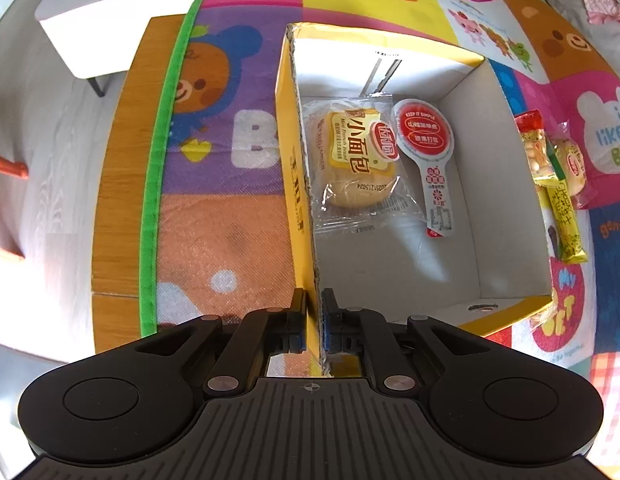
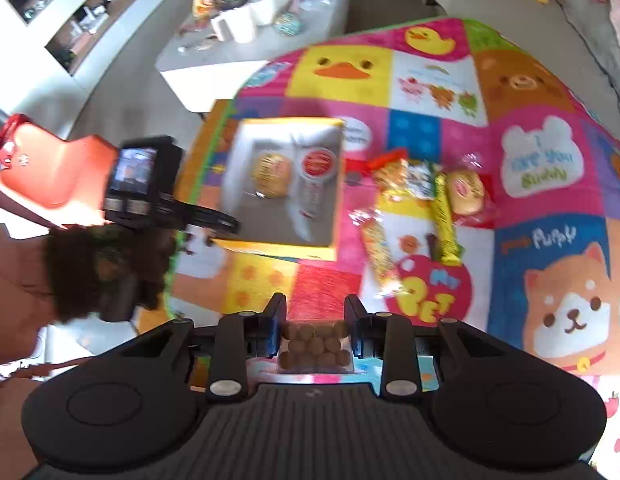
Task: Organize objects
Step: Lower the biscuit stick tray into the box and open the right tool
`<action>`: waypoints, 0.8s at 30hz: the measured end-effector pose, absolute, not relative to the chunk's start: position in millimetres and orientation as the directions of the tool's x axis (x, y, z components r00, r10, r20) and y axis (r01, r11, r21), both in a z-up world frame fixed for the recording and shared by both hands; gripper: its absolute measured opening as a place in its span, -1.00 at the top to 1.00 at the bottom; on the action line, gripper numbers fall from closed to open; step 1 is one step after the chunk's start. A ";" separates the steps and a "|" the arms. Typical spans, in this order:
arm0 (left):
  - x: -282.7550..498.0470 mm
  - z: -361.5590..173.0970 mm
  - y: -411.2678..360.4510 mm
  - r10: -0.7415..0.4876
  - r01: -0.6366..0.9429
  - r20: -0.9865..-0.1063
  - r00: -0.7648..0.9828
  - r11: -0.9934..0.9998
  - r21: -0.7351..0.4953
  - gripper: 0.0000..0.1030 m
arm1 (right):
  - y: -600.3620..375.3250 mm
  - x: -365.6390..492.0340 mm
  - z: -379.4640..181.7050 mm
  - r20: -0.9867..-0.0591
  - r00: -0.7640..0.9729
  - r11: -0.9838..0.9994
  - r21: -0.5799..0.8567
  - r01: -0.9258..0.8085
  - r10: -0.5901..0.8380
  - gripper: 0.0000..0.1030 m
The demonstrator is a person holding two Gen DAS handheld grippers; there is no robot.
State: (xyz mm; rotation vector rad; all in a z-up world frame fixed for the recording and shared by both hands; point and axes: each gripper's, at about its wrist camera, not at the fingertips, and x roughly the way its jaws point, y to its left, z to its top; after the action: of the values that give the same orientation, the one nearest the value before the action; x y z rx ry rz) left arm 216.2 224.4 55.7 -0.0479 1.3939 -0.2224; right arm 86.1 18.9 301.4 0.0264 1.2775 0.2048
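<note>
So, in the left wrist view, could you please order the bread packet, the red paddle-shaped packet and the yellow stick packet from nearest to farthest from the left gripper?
From the left gripper:
1. Bread packet, inside the box, left.
2. Red paddle-shaped packet, inside, beside it.
3. Yellow stick packet, outside the box, right.

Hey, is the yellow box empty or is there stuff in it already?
Not empty: the yellow box holds a wrapped bread bun and a red paddle-shaped packet.

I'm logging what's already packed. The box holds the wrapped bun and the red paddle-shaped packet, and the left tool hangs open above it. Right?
Not quite. The left tool is not open above the box: it is shut on the box's side wall, as the left wrist view shows. The wrapped bun and the red paddle-shaped packet do lie inside.
</note>
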 end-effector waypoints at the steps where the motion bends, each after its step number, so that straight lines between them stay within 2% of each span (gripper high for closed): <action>1: 216.8 55.5 225.4 -0.188 0.123 -0.970 0.157 0.978 -0.170 0.82 | 24.6 87.2 304.7 -0.946 0.275 0.980 0.137 -0.144 0.173 0.40; 11: 220.2 53.0 234.9 -0.236 0.131 -0.961 0.146 0.967 -0.218 0.79 | 66.0 139.9 299.8 -0.937 0.297 0.981 0.154 -0.120 0.183 0.40; 19: 227.9 52.7 242.3 -0.241 0.110 -0.961 0.138 0.968 -0.227 0.79 | 77.6 187.1 293.7 -0.891 0.434 0.991 0.120 -0.057 0.132 0.40; 24: 226.6 51.1 244.1 -0.250 0.093 -0.958 0.140 0.967 -0.239 0.78 | 76.2 191.4 288.1 -0.898 0.417 0.990 0.133 -0.053 0.143 0.27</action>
State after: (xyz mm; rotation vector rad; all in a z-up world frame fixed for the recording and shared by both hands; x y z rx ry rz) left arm 226.6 244.1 51.1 -0.1325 1.4093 -0.2492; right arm 191.4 76.2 288.1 0.0890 1.1348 0.1232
